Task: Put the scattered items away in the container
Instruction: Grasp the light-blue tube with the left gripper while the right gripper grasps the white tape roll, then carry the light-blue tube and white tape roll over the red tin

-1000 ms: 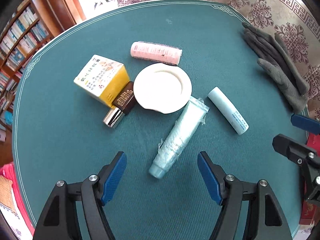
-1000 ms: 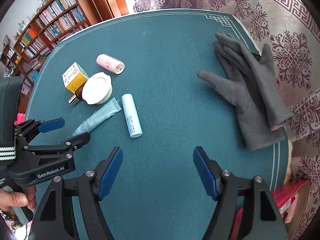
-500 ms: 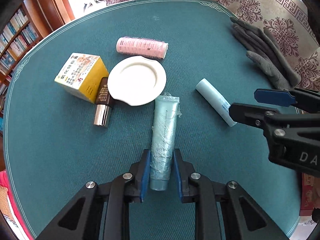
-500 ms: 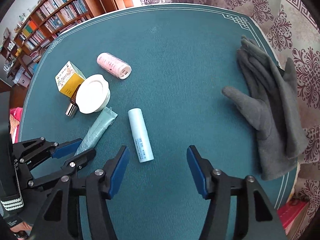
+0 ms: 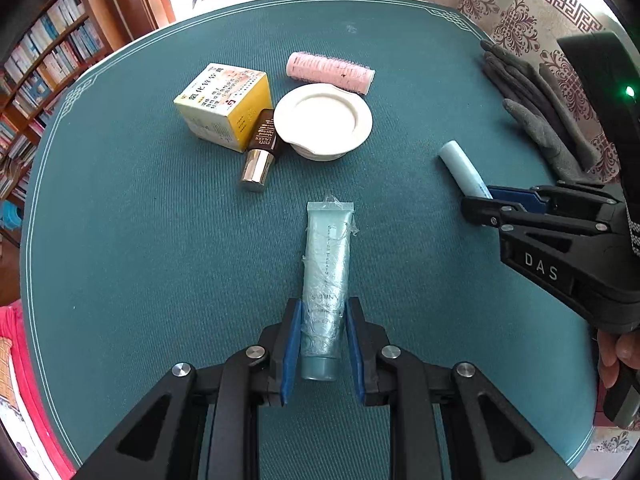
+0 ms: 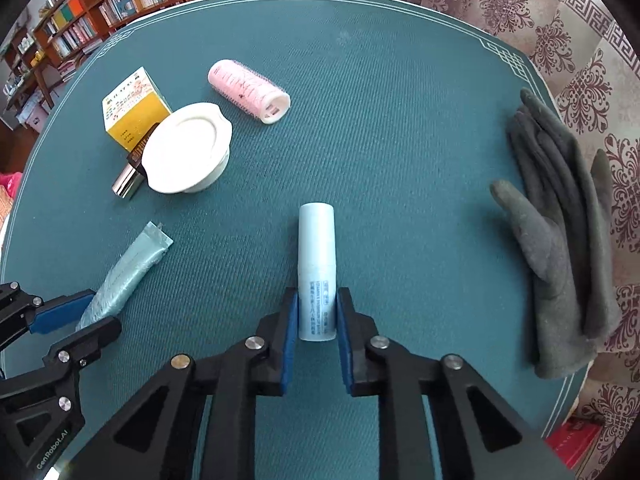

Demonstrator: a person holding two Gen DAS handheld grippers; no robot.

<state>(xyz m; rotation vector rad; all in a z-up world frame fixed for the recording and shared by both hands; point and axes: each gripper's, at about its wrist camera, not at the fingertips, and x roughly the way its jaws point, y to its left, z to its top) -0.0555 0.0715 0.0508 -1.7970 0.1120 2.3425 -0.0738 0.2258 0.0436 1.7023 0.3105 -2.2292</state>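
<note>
My left gripper (image 5: 320, 308) is shut on the lower end of a teal plastic-wrapped tube (image 5: 326, 248) that lies on the green table (image 5: 120, 240). In the right wrist view, my right gripper (image 6: 317, 298) is closing on a pale blue stick (image 6: 316, 240), and its blue pads press both sides of the stick's printed end. The stick lies flat, pointing away from me. A white round dish (image 5: 362, 120) sits further back, with nothing inside it. The left gripper (image 6: 92, 312) and the tube (image 6: 132, 264) also show at the lower left of the right wrist view.
Beside the dish lie a yellow box (image 5: 224, 104), a brown bottle with a silver cap (image 5: 262, 144) and a pink hair roller (image 5: 330, 72). Grey gloves (image 6: 560, 220) lie at the table's right edge. Bookshelves (image 6: 100, 12) stand beyond the table on the left.
Both grippers went from wide open to closed. The left closed on the teal tube first and turned it straight. The right came down over the pale blue stick and closed on it.
</note>
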